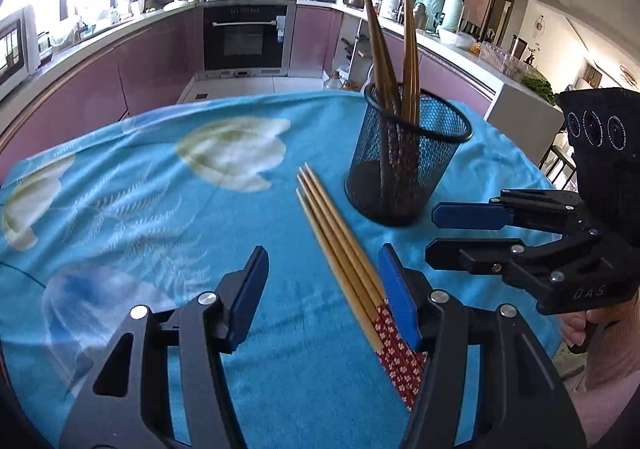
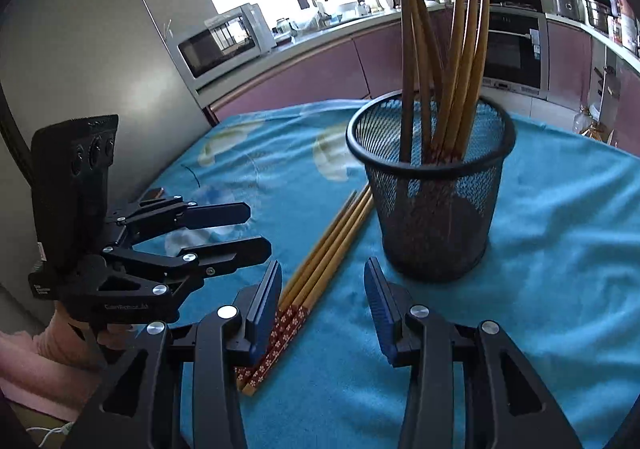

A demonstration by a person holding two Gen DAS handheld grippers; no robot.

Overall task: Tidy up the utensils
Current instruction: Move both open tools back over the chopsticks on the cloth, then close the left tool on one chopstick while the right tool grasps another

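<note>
A black mesh cup (image 1: pixel 406 165) stands on the blue cloth and holds several wooden chopsticks (image 1: pixel 410 61); it also shows in the right wrist view (image 2: pixel 432 201). A bundle of chopsticks with red patterned ends (image 1: pixel 344 253) lies flat on the cloth beside the cup, also in the right wrist view (image 2: pixel 324 253). My left gripper (image 1: pixel 324 281) is open and empty, its right finger beside the bundle's red ends. My right gripper (image 2: pixel 322 293) is open and empty, just in front of the cup, its left finger next to the bundle. Each gripper shows in the other's view (image 1: pixel 452 233) (image 2: pixel 248 229).
The round table carries a blue flowered cloth (image 1: pixel 160 209). Behind it are purple kitchen cabinets, an oven (image 1: pixel 244 37), a microwave (image 2: pixel 220 45) and a grey fridge (image 2: pixel 100 49) close on the left of the table.
</note>
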